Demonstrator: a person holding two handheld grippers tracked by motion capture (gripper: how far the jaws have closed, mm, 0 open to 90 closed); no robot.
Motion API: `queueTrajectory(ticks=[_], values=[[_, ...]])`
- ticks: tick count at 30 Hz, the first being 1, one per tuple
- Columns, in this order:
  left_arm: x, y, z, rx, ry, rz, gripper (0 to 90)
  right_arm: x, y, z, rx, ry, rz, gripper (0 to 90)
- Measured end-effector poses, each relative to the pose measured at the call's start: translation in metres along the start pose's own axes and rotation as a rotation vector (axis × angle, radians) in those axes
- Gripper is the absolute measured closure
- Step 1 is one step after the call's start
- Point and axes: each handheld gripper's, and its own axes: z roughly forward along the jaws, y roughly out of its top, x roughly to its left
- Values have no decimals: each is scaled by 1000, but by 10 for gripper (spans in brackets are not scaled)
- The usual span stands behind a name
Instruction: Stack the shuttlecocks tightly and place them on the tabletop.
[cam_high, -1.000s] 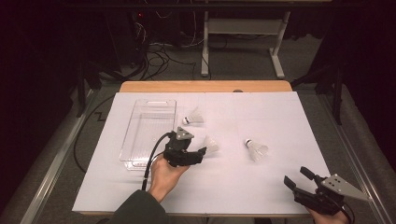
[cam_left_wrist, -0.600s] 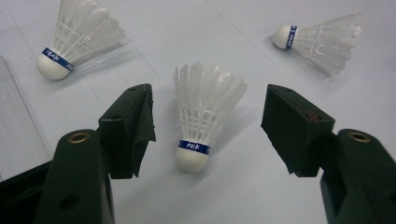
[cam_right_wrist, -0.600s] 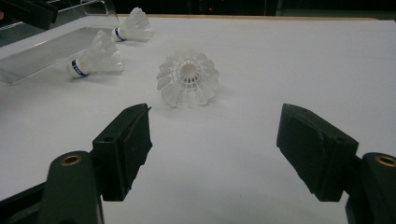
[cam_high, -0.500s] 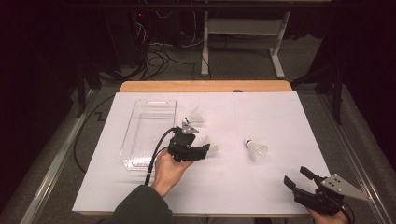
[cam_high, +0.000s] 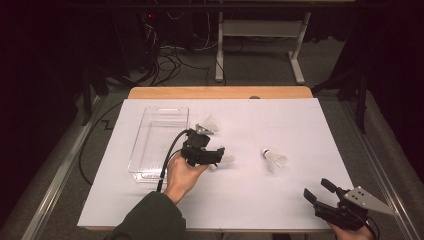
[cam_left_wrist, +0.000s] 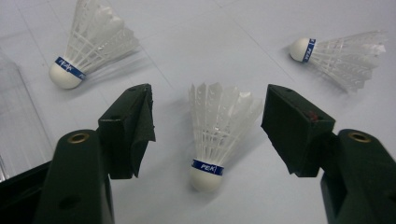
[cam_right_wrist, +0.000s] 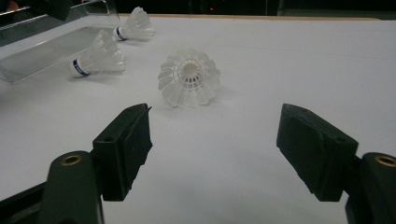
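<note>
The left gripper (cam_left_wrist: 208, 121) hangs just above the white table sheet (cam_high: 280, 200) with its jaws spread wide and nothing between the pads but air and the middle shuttlecock (cam_left_wrist: 215, 135), which lies on its side, cork toward the camera, feathers pointing away. The sensible grip is low on the skirt, just above the blue band, squeezing gently so the plastic feathers are not crushed. 2 other shuttlecocks rest nearby: 1 beside the clear tray (cam_high: 159, 142) and 1 further right (cam_high: 274, 159). The tray, probably the destination, sits just left of the left gripper. The right gripper (cam_high: 320, 192) waits, jaws also wide apart and empty, near the table's front right corner.
</note>
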Motion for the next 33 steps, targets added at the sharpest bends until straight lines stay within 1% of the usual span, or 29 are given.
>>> queueTrajectory(ticks=[15,19,21,23,27,29,33], values=[[12,7,11,26,20,-38,344,-1,0,0,-3,3,10,269],[16,8,12,27,38,-50,342,-1,0,0,-3,4,9,269],[19,9,14,41,50,-52,342,-1,0,0,-3,5,8,269],[20,12,15,60,66,-50,341,-1,0,0,-3,6,10,269],[21,18,15,47,56,-65,342,-1,0,0,-1,5,9,269],[22,21,17,60,64,-61,342,-1,0,0,-3,6,11,269],[22,27,19,64,72,-65,342,-1,0,0,-3,7,11,269]])
